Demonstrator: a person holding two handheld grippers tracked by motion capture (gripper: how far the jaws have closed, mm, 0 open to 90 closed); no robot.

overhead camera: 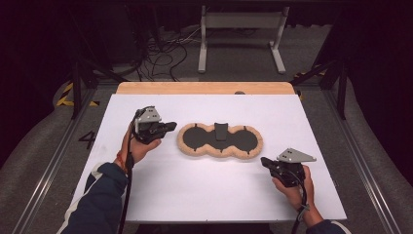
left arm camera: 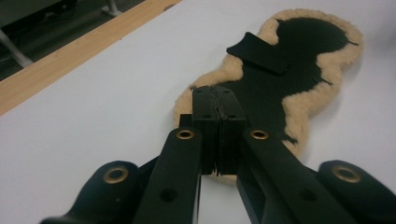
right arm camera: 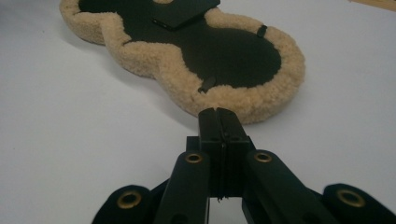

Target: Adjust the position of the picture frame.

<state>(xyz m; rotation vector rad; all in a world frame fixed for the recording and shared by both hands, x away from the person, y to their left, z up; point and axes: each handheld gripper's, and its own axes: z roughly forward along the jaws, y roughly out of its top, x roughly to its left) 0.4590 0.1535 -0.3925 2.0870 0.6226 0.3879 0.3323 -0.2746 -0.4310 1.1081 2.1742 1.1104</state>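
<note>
We found the fleece pad [overhead camera: 220, 140] flat at mid-table, left gripper [left arm camera: 218, 100] and right gripper [right arm camera: 219, 122] both closed on nothing at its opposite ends; we judged opening each before approaching the fleece edge best.

Tan fleece, black centre, white table

The fleece-edged pad [overhead camera: 220, 140] is black with a tan border; the table [overhead camera: 214, 190] is white, with a wood-coloured far edge.
</note>
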